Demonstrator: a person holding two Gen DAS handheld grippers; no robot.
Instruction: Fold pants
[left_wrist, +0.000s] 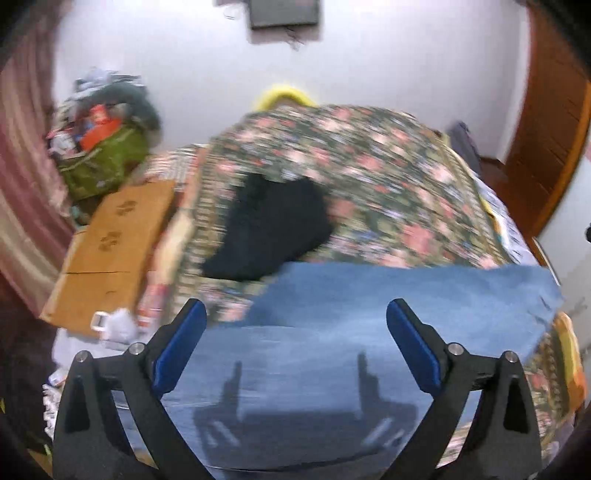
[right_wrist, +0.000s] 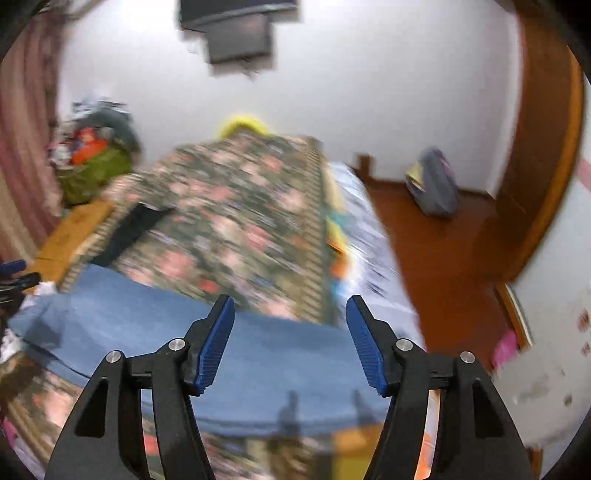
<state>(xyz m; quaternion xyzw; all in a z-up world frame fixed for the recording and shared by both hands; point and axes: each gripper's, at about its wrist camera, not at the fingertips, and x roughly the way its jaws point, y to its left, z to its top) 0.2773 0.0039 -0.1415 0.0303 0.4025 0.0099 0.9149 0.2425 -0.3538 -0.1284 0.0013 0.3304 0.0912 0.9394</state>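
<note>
Both grippers hang with jaws spread and empty over blue pants lying flat across the bed's near end.

The left gripper (left_wrist: 295, 325) sits over the pants (left_wrist: 369, 314), seemingly nearer than the right gripper (right_wrist: 290, 317); their long axis runs left-right. Beyond: floral bedspread (left_wrist: 369, 177), black garment (left_wrist: 273, 229), white wall (left_wrist: 406, 55).

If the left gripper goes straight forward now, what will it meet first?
Probably the blue jeans lying on the floral bedcover: the open left gripper points across them. Blur hides depth.
</note>
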